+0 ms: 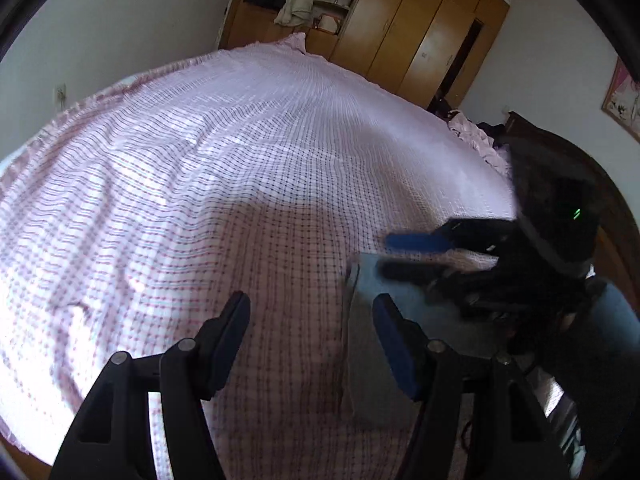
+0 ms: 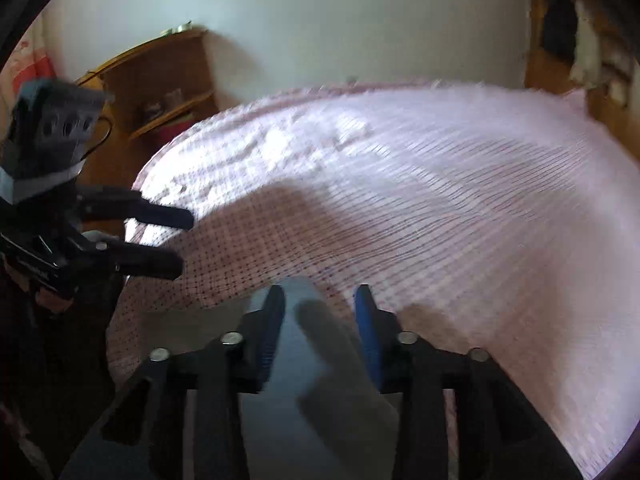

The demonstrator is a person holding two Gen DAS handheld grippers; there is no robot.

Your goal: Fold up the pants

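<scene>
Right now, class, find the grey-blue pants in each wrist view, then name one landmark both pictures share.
Left wrist view: the pants lie lower right on the bed, beside the left gripper and under the right gripper.
Right wrist view: the pants sit bottom centre, between the fingers of the right gripper.
Shared landmark: the pink checked bedspread.

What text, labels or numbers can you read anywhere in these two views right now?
None can be read.
Small white sticker on the wardrobe door: too small.
Print on the left gripper body: blurred.
Green light on the right gripper housing: a lamp, not text.
</scene>
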